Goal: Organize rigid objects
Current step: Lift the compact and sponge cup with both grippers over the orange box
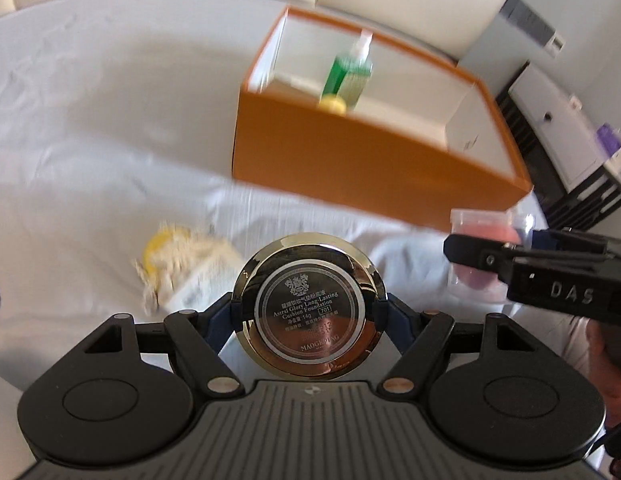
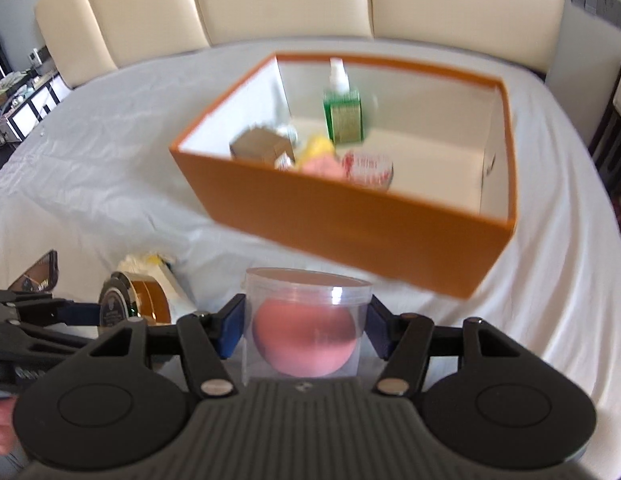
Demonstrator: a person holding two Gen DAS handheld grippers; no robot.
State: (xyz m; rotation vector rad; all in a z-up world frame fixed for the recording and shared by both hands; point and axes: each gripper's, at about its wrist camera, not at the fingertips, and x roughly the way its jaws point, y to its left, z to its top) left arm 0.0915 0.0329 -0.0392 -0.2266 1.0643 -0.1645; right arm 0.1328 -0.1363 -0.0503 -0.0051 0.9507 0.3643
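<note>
My left gripper (image 1: 310, 312) is matte black plastic with a grey ribbed plate at its middle, a small round emblem near that plate's front edge. Two broad round black lobes flank the plate, each with a raised disc at its centre. Angled black link arms run forward from silver rivet heads to dark blue finger pads (image 1: 402, 320). My right gripper (image 2: 306, 330) has the same build: ribbed grey plate, twin black lobes, silver rivets, blue pads (image 2: 230, 330). From the left camera its black side shows raised letters reading DAS and a small round screw.
</note>
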